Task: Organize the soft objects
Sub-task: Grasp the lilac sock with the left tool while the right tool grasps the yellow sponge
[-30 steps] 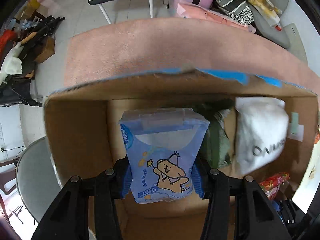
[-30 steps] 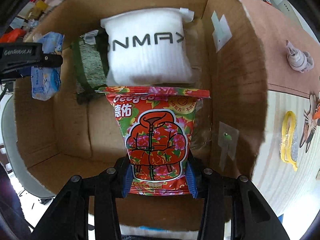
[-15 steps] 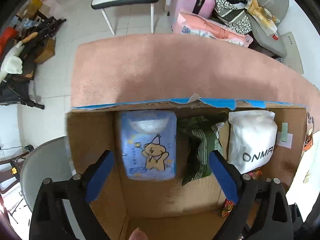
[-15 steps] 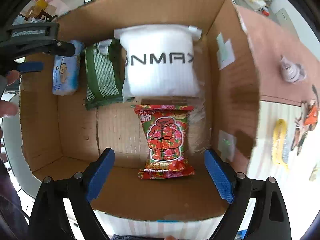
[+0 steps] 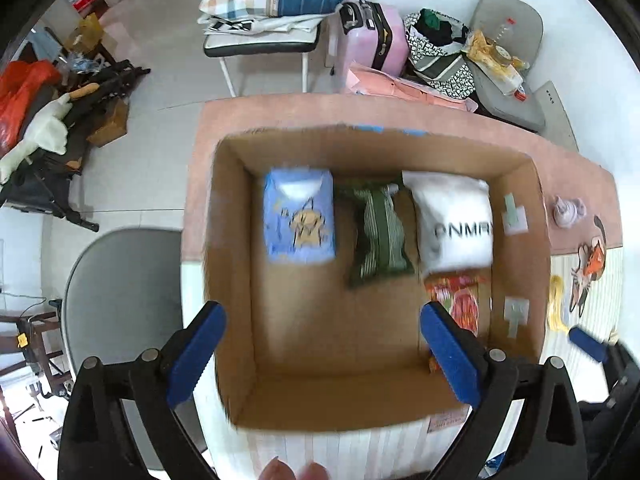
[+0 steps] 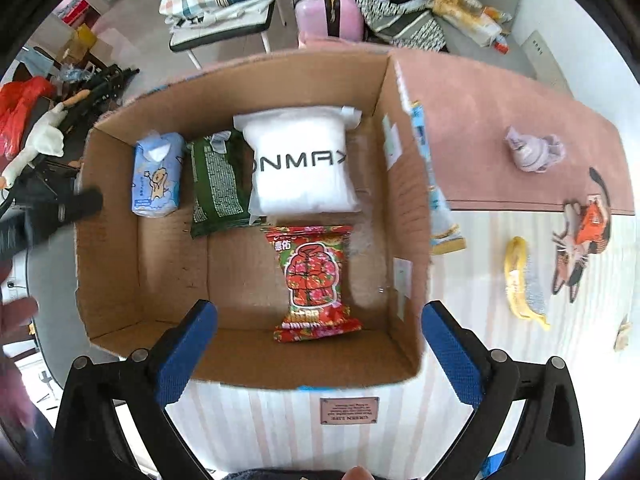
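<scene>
Four packs: lie on the floor of the cardboard box [image 6: 112,216], none touching a tool.
Blue tissue pack [image 6: 157,176]: far-left part of the box, flat, cartoon bear face up; also seen from the left wrist [image 5: 299,216].
Green striped pack [image 6: 218,186]: just beside the blue one, on its right, leaning against the white pack.
White pack [image 6: 301,168]: against the far wall, black lettering on top, near the right wall.
Red snack bag [image 6: 314,280]: just in front of the white pack, lying lengthwise, close to the right wall.
Left tool [image 5: 322,354]: held above the box's near-left part, looking down into it; jaws spreading wider, nothing between the blue pads [image 5: 196,354].
Right tool [image 6: 318,354]: held above the box's near edge; jaws spreading wider, red bag lies below and beyond the gap, not pressed by the pads.
Box: stands open-topped on the table [image 6: 500,112], on a pink cloth and a striped mat.
Beside the box: a small lilac toy [image 6: 532,152], a fox-shaped plush [image 6: 580,236] and a yellow banana-like toy [image 6: 518,284], all well apart from the box on its right.
Sharpness: left wrist view is blurred.
</scene>
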